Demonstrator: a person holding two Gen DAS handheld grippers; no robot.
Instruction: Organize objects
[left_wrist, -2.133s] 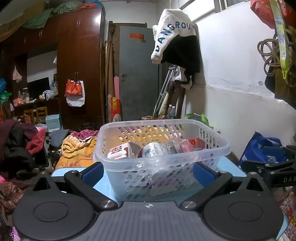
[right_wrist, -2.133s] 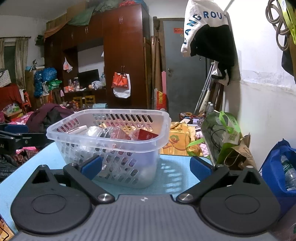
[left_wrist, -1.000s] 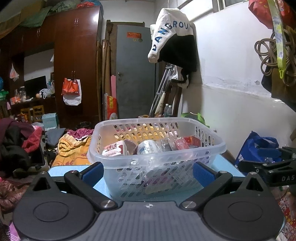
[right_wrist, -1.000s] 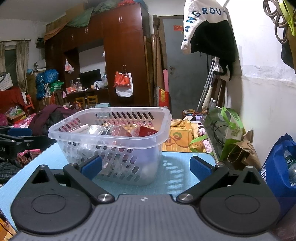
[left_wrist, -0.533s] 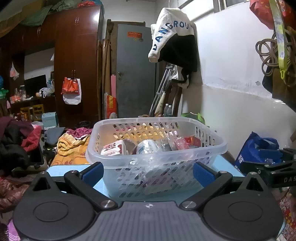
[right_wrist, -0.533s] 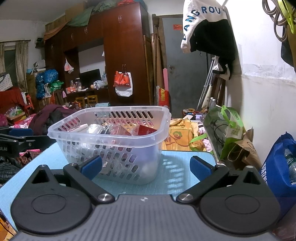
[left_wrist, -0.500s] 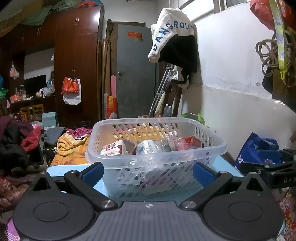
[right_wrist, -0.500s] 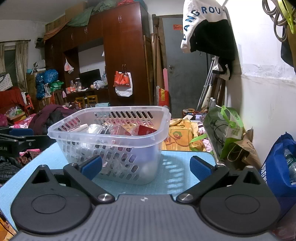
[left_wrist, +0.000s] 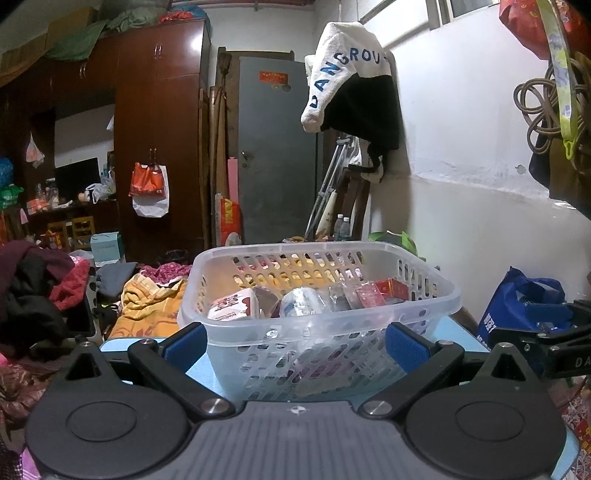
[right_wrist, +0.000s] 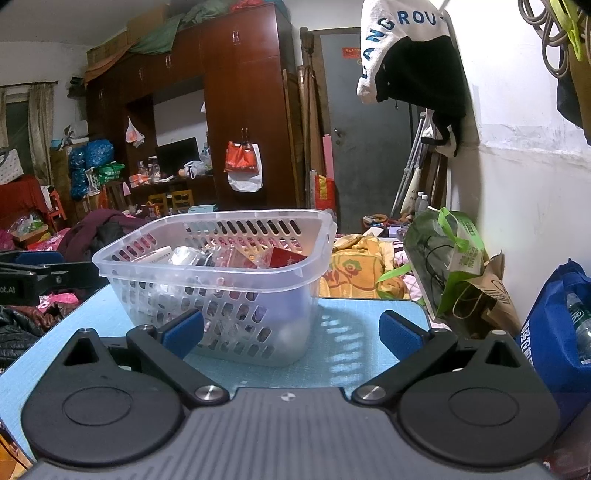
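In the left wrist view, a heap of dark and red clothing (left_wrist: 33, 284) is seen at the left edge, with a brown wardrobe (left_wrist: 159, 129) standing behind it in the upper left of the frame. An orange-and-white bag (left_wrist: 149, 190) is hung on the wardrobe door. At the bottom centre the left gripper (left_wrist: 295, 345) is shown with its jaws spread wide and nothing between them; its blue-padded fingertips (left_wrist: 183, 345) are placed to either side of the near wall of a clear perforated basket (left_wrist: 317, 325), whether touching it cannot be told. The basket is set on a light blue table (left_wrist: 458, 332) in the middle of the frame, and small packets (left_wrist: 380, 293), among them a white-and-red one and a red one, are held inside it. A white-and-black garment (left_wrist: 351, 96) with blue letters is hung on the wall at upper centre. At the right edge a blue bag (left_wrist: 517, 306) is seen, with the other gripper's black body in front of it.

In the right wrist view, the basket (right_wrist: 221, 284) is found left of centre on the blue table (right_wrist: 343, 332). The right gripper (right_wrist: 291, 332) occupies the bottom of the frame, its jaws likewise held wide apart and empty; its left fingertip lies in front of the basket's near wall, while its right one is over bare tabletop. A green-handled bag (right_wrist: 450, 254) is seen beyond the table's right edge.
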